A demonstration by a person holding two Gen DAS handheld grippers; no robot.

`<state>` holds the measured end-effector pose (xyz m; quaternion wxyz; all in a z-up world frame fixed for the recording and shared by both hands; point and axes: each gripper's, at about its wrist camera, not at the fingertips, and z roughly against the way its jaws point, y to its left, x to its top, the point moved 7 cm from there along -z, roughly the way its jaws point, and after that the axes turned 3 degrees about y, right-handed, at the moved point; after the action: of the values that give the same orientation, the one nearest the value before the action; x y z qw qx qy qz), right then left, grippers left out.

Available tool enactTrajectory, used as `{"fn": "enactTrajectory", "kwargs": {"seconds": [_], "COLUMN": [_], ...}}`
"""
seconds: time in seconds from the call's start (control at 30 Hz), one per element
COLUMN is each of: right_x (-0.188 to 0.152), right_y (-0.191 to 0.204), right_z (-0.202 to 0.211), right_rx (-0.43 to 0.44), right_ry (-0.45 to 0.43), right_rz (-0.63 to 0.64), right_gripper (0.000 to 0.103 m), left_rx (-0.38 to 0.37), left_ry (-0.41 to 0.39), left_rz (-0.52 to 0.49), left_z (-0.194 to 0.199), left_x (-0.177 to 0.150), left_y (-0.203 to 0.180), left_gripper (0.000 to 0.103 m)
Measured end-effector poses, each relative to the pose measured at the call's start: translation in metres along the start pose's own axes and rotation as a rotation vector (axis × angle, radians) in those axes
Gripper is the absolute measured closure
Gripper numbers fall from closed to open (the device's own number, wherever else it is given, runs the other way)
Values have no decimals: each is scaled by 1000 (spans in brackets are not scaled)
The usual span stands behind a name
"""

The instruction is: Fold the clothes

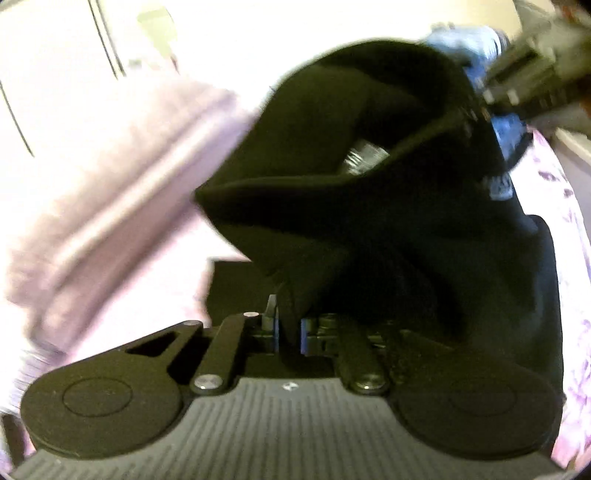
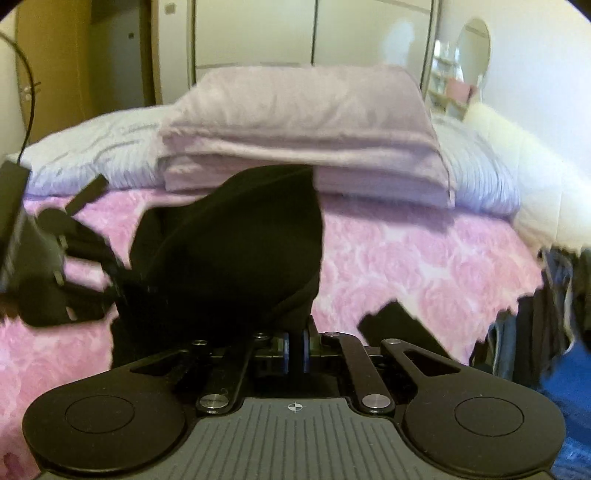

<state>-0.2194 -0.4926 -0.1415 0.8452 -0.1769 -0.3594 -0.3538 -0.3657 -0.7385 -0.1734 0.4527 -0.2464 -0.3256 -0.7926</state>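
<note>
Both the left gripper and the right gripper pinch a black garment above a pink bedspread, with folded lilac blankets in the upper centre before a wardrobe.

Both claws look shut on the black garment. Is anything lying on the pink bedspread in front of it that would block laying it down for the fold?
Nothing visible does. The black garment hangs from the right claw above bare pink bedspread. The folded lilac blanket sits farther back.

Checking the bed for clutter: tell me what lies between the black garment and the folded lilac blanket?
Only bare pink bedspread between black garment and lilac blanket, in the right wrist view.
</note>
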Motion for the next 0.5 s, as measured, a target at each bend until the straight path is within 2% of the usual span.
{"fn": "enactTrajectory", "kwargs": {"seconds": [0.13, 0.23, 0.4, 0.5], "right_x": [31, 58, 75, 77], "right_y": [56, 104, 170, 208], "right_z": [48, 100, 217, 287], "right_rx": [0, -17, -137, -200], "right_ry": [-123, -243, -422, -505], "right_rz": [61, 85, 115, 115], "right_gripper": [99, 99, 99, 100], "left_rx": [116, 208, 327, 378], "left_ry": [-106, -203, -371, -435], "left_rz": [-48, -94, -161, -199], "left_z": [89, 171, 318, 400], "left_x": [13, 15, 11, 12], "left_y": [51, 73, 86, 90], "left_gripper": [96, 95, 95, 95]}}
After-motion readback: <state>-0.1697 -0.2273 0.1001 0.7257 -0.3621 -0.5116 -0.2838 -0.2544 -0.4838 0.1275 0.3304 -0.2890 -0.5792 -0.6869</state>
